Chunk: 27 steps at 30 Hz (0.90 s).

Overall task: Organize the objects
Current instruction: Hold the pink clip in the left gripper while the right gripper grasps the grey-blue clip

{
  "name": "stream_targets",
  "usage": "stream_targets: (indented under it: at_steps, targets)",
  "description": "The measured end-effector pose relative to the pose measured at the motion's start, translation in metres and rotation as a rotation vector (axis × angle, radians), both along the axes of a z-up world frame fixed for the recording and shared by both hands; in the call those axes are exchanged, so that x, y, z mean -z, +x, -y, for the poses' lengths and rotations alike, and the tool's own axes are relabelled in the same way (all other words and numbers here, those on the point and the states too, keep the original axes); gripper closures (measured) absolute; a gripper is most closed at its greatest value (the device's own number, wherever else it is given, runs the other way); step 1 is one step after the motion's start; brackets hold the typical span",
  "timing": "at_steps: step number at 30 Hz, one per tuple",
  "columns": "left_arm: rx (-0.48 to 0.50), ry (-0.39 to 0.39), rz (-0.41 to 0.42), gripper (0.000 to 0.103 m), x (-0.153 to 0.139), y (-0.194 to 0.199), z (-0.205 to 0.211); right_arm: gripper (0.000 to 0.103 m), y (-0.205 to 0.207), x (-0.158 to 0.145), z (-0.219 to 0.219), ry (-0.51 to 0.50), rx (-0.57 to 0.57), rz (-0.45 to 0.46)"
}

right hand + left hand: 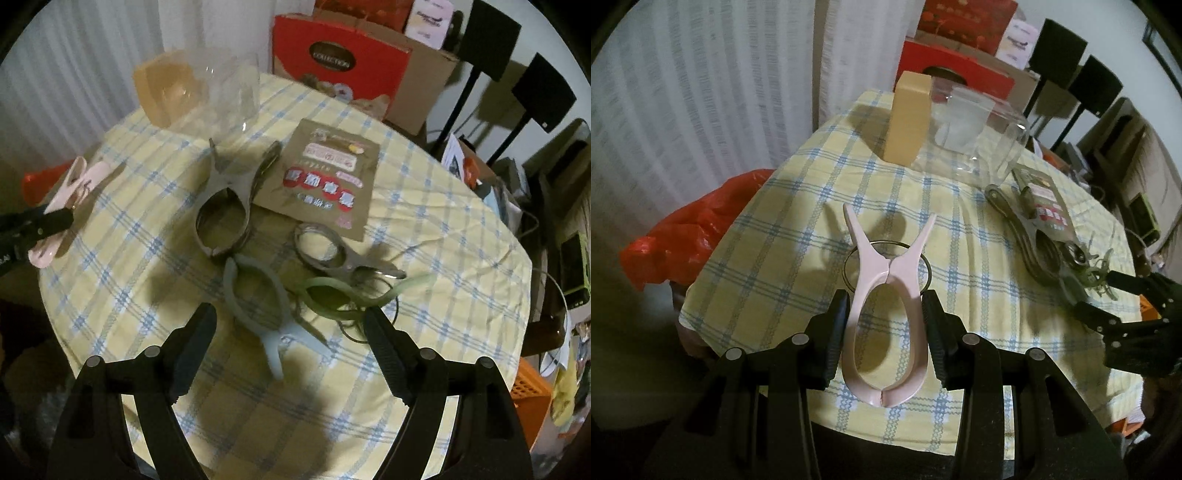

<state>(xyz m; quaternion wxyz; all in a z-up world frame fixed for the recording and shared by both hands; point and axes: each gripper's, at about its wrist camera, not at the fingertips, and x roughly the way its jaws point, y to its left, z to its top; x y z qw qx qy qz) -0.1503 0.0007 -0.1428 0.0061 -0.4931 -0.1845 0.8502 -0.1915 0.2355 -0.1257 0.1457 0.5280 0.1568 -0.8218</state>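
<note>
My left gripper (pixel 885 308) is shut on a large pink clothes peg (pixel 886 295) and holds it above the checked tablecloth (pixel 798 206); the peg also shows at the left of the right wrist view (pixel 70 195). My right gripper (pixel 291 325) is open and empty, hovering over a pale blue peg (pixel 258 302). Around it lie a green peg (pixel 343 295), a grey peg (pixel 229 206) and a second grey peg (pixel 332 254). A clear plastic container (pixel 971 125) stands at the table's far side.
A tan box (pixel 908 118) stands beside the clear container. A brown printed packet (pixel 321 181) lies behind the pegs. A red plastic bag (pixel 683 236) hangs off the table's left edge. Red cartons (pixel 340 66) and black speaker stands (pixel 491 48) stand behind.
</note>
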Motion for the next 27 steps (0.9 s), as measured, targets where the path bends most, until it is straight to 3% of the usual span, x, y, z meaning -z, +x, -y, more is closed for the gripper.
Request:
stream_targets:
  at_steps: [3, 7, 8, 9, 11, 15, 17, 20, 23, 27]
  targets:
    - [0.000, -0.006, -0.003, 0.065, -0.002, 0.000, 0.001, 0.019, 0.003, 0.004, 0.006, 0.050, -0.009, -0.010]
    - [-0.009, 0.001, -0.015, 0.065, -0.007, 0.002, 0.005, 0.021, 0.014, 0.013, 0.013, 0.055, -0.017, 0.071]
    - [-0.010, 0.002, -0.019, 0.065, -0.008, 0.003, 0.006, 0.026, 0.020, 0.015, 0.016, 0.062, -0.020, 0.082]
    - [-0.011, 0.002, -0.023, 0.065, -0.010, 0.003, 0.006, 0.040, 0.026, 0.015, 0.016, 0.052, -0.021, 0.074]
    - [-0.012, 0.001, -0.028, 0.065, -0.012, 0.004, 0.008, 0.062, 0.033, 0.014, 0.011, -0.055, 0.011, 0.112]
    - [-0.012, 0.008, -0.030, 0.065, -0.014, 0.005, 0.009, 0.067, 0.041, 0.011, 0.003, -0.117, 0.059, 0.153]
    - [-0.012, 0.011, -0.032, 0.065, -0.014, 0.005, 0.009, 0.061, 0.042, 0.005, 0.001, -0.113, 0.061, 0.129]
    - [-0.007, 0.013, -0.030, 0.065, -0.013, 0.005, 0.007, 0.039, 0.035, -0.008, -0.001, -0.084, 0.083, 0.061]
    - [-0.005, 0.015, -0.022, 0.065, -0.010, 0.004, 0.005, 0.030, 0.025, -0.014, -0.004, -0.091, 0.099, 0.020]
    - [0.001, 0.027, -0.010, 0.065, -0.006, 0.003, 0.006, 0.030, 0.009, 0.003, 0.002, -0.070, 0.099, 0.056]
